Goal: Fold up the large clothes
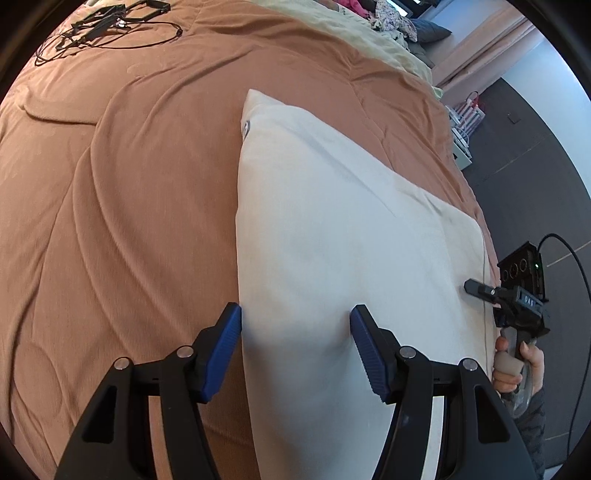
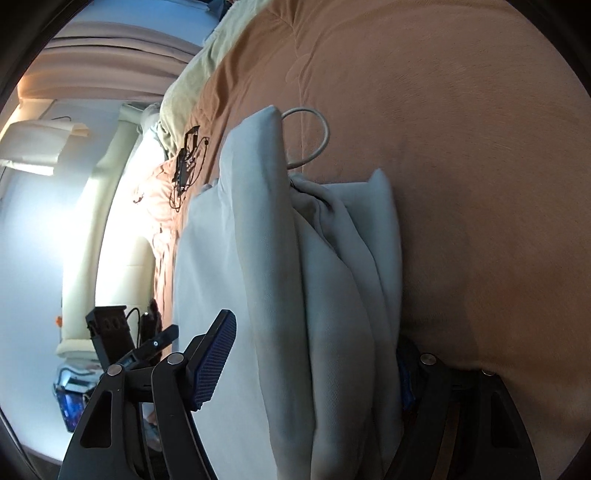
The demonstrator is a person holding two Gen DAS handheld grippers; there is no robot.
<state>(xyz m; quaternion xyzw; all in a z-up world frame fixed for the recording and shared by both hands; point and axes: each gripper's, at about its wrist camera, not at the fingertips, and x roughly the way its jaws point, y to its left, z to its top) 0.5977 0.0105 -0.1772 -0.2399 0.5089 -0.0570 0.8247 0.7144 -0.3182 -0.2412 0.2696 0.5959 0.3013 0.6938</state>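
Now the folded white garment edges the bedspread, which lies bare leftward.

- I see the folded garment lying on the bed, near its right edge.
- Cables lie far behind, at the bed's left.
- My right gripper sits over the garment's right edge.

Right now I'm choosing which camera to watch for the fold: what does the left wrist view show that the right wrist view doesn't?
Only the left wrist view: the white garment's flat top face, a metal eyelet at its far corner, and a hand holding the right tool.

Only the right wrist view: the garment's bunched, stacked folds edge-on, and a drawstring loop lying on the brown bedspread.

Both: the garment on the bedspread, black cables far off, and the viewing tool's blue pads apart around cloth.
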